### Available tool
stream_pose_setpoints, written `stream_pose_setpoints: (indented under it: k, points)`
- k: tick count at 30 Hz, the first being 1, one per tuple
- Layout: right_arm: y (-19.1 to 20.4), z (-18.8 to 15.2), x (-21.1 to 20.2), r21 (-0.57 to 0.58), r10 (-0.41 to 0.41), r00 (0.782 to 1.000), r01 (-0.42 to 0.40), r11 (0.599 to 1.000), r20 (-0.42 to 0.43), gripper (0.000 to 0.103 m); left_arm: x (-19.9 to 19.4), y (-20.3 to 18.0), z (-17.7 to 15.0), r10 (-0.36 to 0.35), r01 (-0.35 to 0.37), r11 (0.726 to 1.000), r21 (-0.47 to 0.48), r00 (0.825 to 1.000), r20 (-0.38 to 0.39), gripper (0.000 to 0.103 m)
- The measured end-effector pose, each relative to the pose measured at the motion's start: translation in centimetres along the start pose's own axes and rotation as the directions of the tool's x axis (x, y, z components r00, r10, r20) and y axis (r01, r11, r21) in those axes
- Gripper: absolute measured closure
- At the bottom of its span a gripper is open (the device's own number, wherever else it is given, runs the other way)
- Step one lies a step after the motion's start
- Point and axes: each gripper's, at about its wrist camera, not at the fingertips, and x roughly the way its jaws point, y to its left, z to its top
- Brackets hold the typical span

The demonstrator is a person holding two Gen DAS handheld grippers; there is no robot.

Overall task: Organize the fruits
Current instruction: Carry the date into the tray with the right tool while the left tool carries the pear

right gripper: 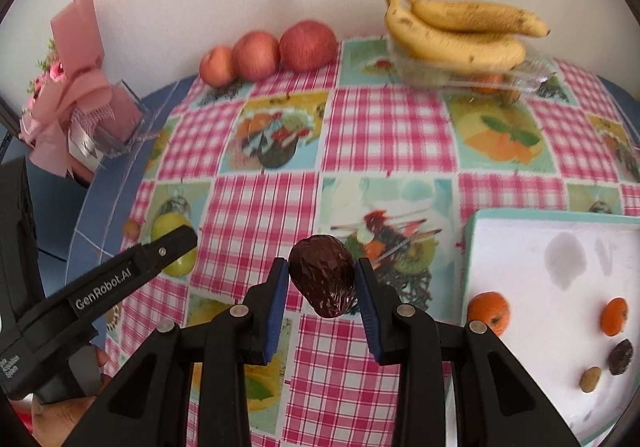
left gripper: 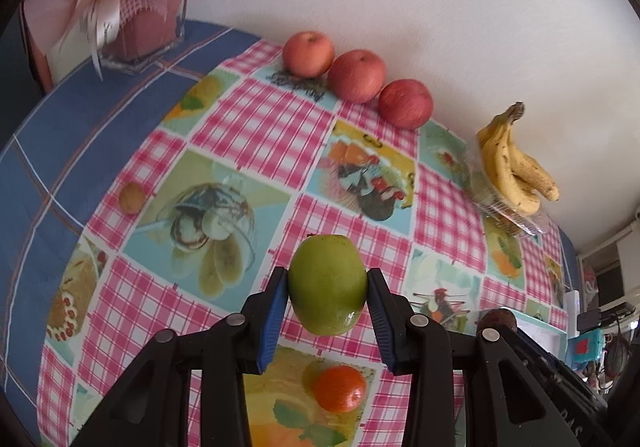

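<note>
My left gripper is shut on a green round fruit, held above the checked tablecloth; an orange tangerine lies on the cloth beneath it. My right gripper is shut on a dark wrinkled date, also lifted off the table. To its right sits a white tray holding two tangerines, another date and a small brownish fruit. In the right wrist view the left gripper's finger shows at the left, with the green fruit partly hidden behind it.
Three red apples line the wall at the back. Bananas rest on a clear plastic box at the back right. A small brown nut-like fruit lies at the cloth's left edge. A pink bouquet box stands back left.
</note>
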Motion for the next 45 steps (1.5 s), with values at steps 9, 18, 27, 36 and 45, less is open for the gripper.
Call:
stream_pose_setpoints:
  k: [9,18,27,36,45]
  points:
    - [-4.3,0.7,-2.6,0.092,-0.055,0.998,0.052,0.994,0.041,0.068,-1.0,-3.6,-0.4,-0.048,0.048,0.996,0.078,0.999,0.000,0.061]
    - [-12.6,0.2,-6.0,0.252,-0.203,0.977,0.181,0.951,0.063,0.068,-0.3,-10.8,-2.8,-0.093,0.105,0.968,0.230,0.994,-0.061,0.061]
    - [-19.3,-0.9,-8.5,0.380,-0.272,0.959,0.222,0.898,0.082,0.068,1.0,-18.6,-7.4,-0.190,0.227,0.885,0.407,0.973,-0.129,0.061]
    - [-23.6,-2.0,-8.1,0.427,-0.338,0.939,0.279,0.860,0.068,0.067,4.0,-22.5,-10.8,-0.183,0.250,0.824,0.508,0.967,-0.179,0.061]
    - [-26.3,-3.1,-5.9,0.455,-0.373,0.926,0.305,0.836,0.065,0.067,6.8,-23.7,-11.3,-0.162,0.247,0.817,0.521,0.966,-0.203,0.061]
